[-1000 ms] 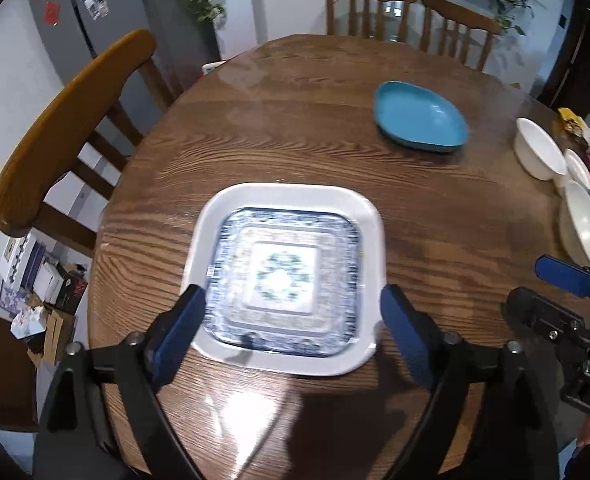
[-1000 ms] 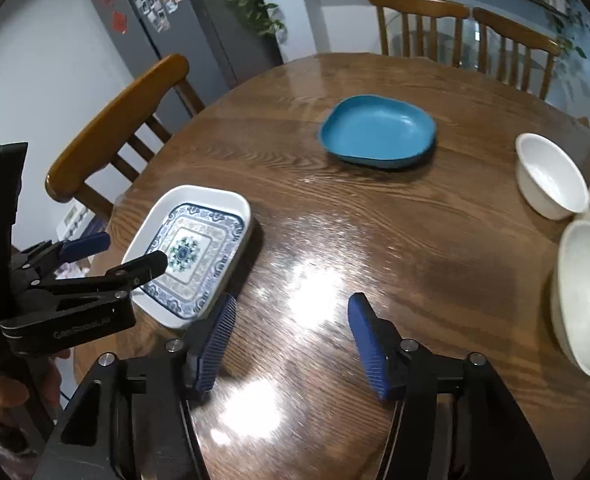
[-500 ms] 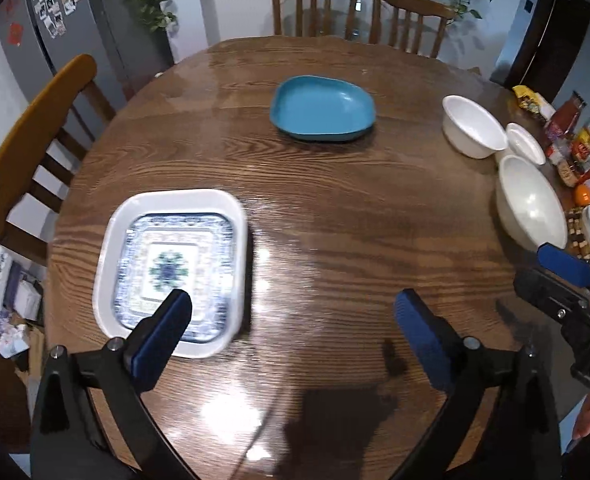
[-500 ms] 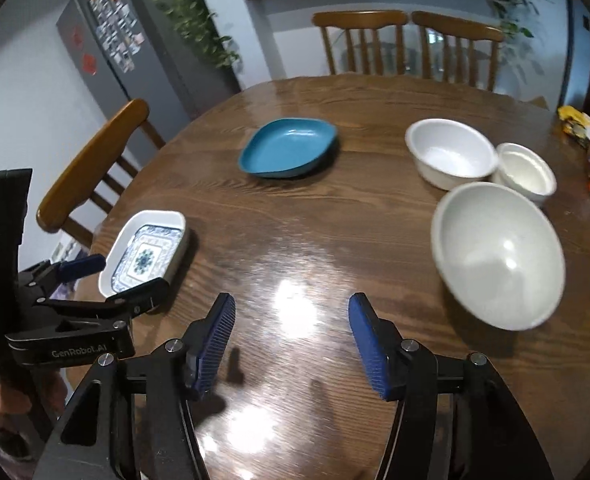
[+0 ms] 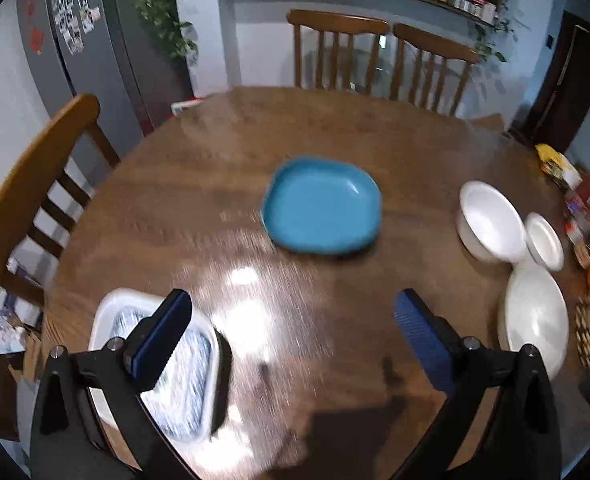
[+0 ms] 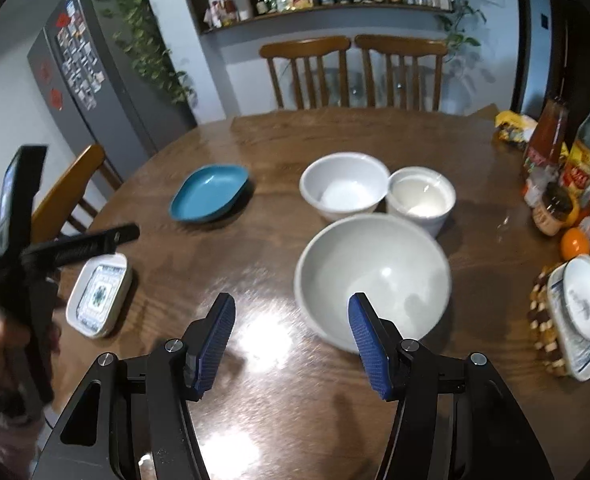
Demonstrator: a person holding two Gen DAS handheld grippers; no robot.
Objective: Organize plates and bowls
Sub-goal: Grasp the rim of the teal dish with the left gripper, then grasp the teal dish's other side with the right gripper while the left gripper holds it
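My left gripper [image 5: 291, 312] is open wide over bare wood with nothing between its jaws. A patterned square plate nested in a white square dish [image 5: 111, 312] lies behind its left finger, partly hidden. The blue plate [image 5: 321, 206] sits beyond it at mid-table. My right gripper [image 6: 291, 312] is open and empty, and its right finger overlaps the near rim of the large white bowl [image 6: 375, 276]. Behind that bowl stand a medium white bowl [image 6: 345, 190] and a small white bowl [image 6: 421, 196]. In the right wrist view a hand holds the left gripper's fingers [image 6: 95, 242] above the square dish [image 6: 99, 296].
Bottles, jars and an orange [image 6: 574, 243] crowd the table's right edge. A white plate on a woven mat [image 6: 579, 308] lies there too. Wooden chairs stand at the far side [image 6: 307, 72] and at the left [image 5: 27, 184]. A fridge [image 6: 83, 80] is beyond.
Both grippers swung right and rose a little. The left one came off the square plates, now at its lower left, and its jaws widened slightly. The white bowls moved in front of the right gripper.
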